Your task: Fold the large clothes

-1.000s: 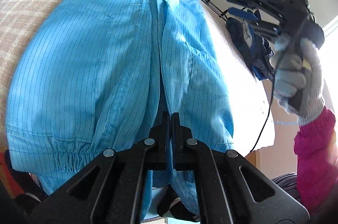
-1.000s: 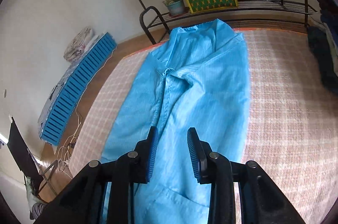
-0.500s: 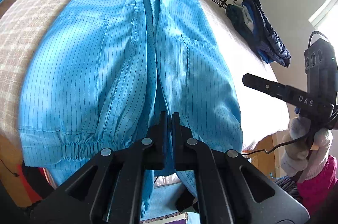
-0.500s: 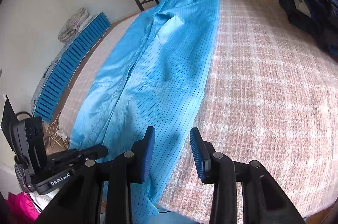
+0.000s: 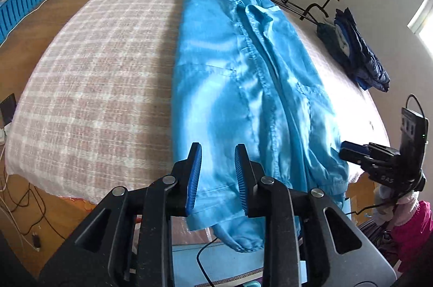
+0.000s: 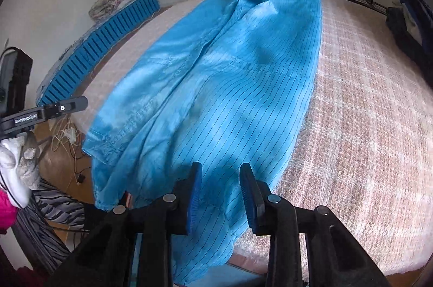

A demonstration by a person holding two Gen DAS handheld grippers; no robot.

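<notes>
Released by the left gripper, whose jaws just parted like the right gripper's, the blue garment lies lengthwise, collar far.

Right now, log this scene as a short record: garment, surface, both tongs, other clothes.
garment: blue striped coat, laid lengthwise on the bed, hem and a cuff hanging over the near edge
surface: checked blanket
left tongs: open, nothing between the pads, just opened, above the hem
right tongs: open, empty, above the coat's near end
other clothes: dark pile at the bed's right edge
fold: sides folded in to the middle
</notes>
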